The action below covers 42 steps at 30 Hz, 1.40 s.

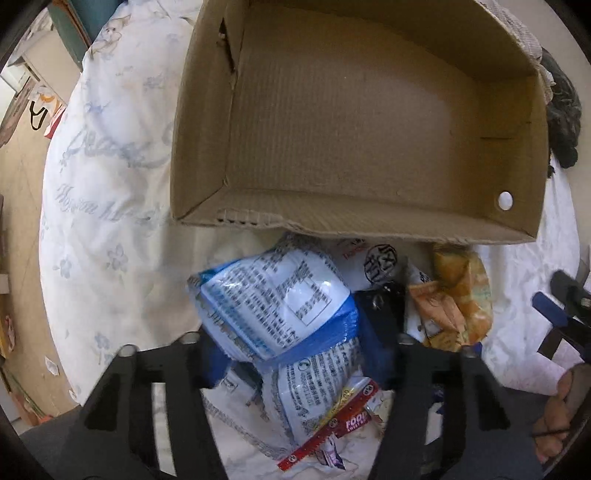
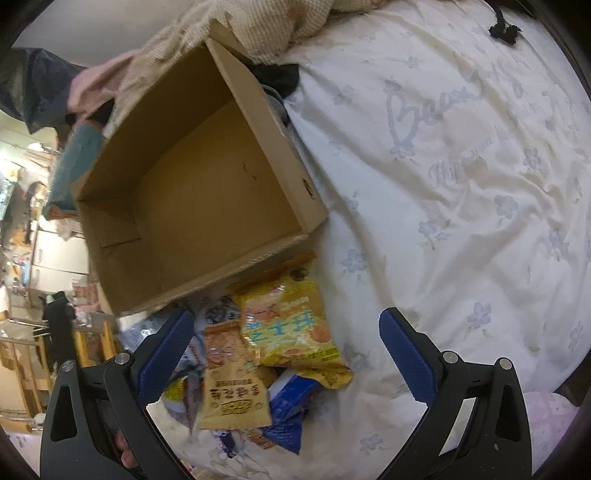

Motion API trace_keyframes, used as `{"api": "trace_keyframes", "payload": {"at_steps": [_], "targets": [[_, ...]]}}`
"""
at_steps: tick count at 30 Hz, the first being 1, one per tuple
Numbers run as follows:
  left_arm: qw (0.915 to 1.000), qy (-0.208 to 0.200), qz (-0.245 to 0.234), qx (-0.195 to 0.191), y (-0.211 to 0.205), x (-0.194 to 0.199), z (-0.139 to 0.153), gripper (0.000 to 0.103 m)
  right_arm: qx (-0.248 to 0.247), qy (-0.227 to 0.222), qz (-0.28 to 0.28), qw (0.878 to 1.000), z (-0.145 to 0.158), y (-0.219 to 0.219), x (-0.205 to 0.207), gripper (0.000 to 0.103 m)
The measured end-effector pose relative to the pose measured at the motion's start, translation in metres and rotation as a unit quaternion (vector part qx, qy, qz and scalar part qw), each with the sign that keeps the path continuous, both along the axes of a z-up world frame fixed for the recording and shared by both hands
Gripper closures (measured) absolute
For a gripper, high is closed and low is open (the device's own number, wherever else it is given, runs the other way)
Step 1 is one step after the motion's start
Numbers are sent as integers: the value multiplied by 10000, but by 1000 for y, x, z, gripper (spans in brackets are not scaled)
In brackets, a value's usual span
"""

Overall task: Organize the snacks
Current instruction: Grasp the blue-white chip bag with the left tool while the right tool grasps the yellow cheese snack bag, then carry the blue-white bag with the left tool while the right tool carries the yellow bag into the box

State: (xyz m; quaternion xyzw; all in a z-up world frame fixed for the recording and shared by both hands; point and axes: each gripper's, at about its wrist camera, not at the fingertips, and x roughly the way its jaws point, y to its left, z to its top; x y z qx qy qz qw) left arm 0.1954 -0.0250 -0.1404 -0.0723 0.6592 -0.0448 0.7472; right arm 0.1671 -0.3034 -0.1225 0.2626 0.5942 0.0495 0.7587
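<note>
We see floral bedsheet (image 2: 461, 155), cardboard box (image 1: 351, 110) at 12 o'clock, left gripper (image 1: 295, 347) clamped on blue-white snack bag (image 1: 273, 299), right gripper (image 2: 288, 354) apart (cluttered room at 9 o'clock).

Home bedroom. Bed (image 2: 461, 177) with a white floral quilt, a knit blanket (image 2: 266, 26) bunched at its head. Cluttered shelves (image 2: 22, 206) and wood floor (image 1: 22, 192) alongside.

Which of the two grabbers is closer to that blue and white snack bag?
Left. The left gripper has the blue and white bag between its fingers; the right gripper hangs open over the yellow packets beside it.
</note>
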Motion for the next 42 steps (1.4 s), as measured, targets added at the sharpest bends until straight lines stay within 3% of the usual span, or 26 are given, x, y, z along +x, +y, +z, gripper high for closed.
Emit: {"api": "trace_keyframes", "payload": {"at_steps": [5, 12, 16, 18, 19, 25, 32, 42], "targets": [[9999, -166, -14, -31, 5, -16, 20, 60, -140, 542, 440, 9975, -30, 20, 14, 6], [9982, -573, 76, -163, 17, -37, 63, 60, -565, 755, 980, 9907, -53, 50, 28, 6], [9976, -643, 101, -238, 24, -36, 73, 60, -603, 704, 1028, 9904, -58, 55, 32, 7], [9975, -646, 137, -257, 30, -40, 74, 60, -515, 685, 1050, 9908, -58, 54, 36, 28], [9975, -636, 168, -263, 33, -43, 75, 60, -469, 691, 1076, 9907, -57, 53, 40, 33], [9970, -710, 238, -190, 33, -54, 71, 61, -524, 524, 1110, 9910, -43, 49, 30, 55], [9940, -993, 445, -131, 47, -64, 81, 61, -318, 190, 929, 9950, -13, 27, 1, 56], [9901, -1305, 512, 55, 53, -74, 86, 61, -4, -105, 570, 9983, 6, 13, -37, 56]]}}
